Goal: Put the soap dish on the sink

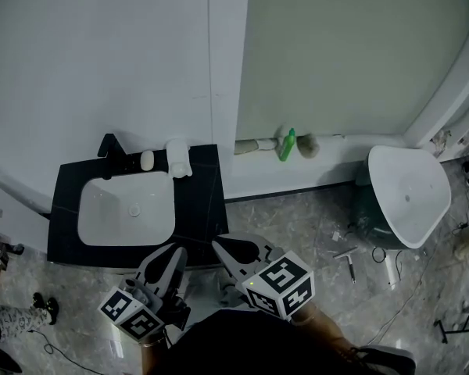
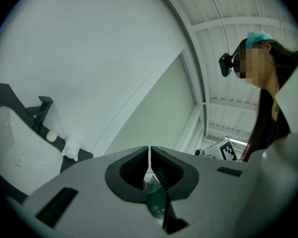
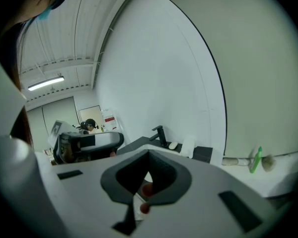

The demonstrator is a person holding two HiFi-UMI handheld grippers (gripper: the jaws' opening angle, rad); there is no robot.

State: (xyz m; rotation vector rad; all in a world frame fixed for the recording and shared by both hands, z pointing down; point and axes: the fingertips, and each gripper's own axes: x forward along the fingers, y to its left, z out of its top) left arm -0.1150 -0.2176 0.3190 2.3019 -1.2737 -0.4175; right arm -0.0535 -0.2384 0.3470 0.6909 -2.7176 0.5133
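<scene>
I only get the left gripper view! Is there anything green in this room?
Observer: Yes, a green bottle on the ledge by the wall, right of the black counter.
Operator: What else is that way?
Observer: A second white basin, farther right, apart from the counter.
Operator: Is my other side holding anything?
Observer: No. The right hand-held gripper has its jaws together, empty.

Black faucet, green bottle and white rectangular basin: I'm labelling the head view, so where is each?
Black faucet (image 1: 112, 151), head view, its upright body.
Green bottle (image 1: 287, 144), head view, mid-body.
White rectangular basin (image 1: 102, 209), head view, bare bowl left of drain.
</scene>
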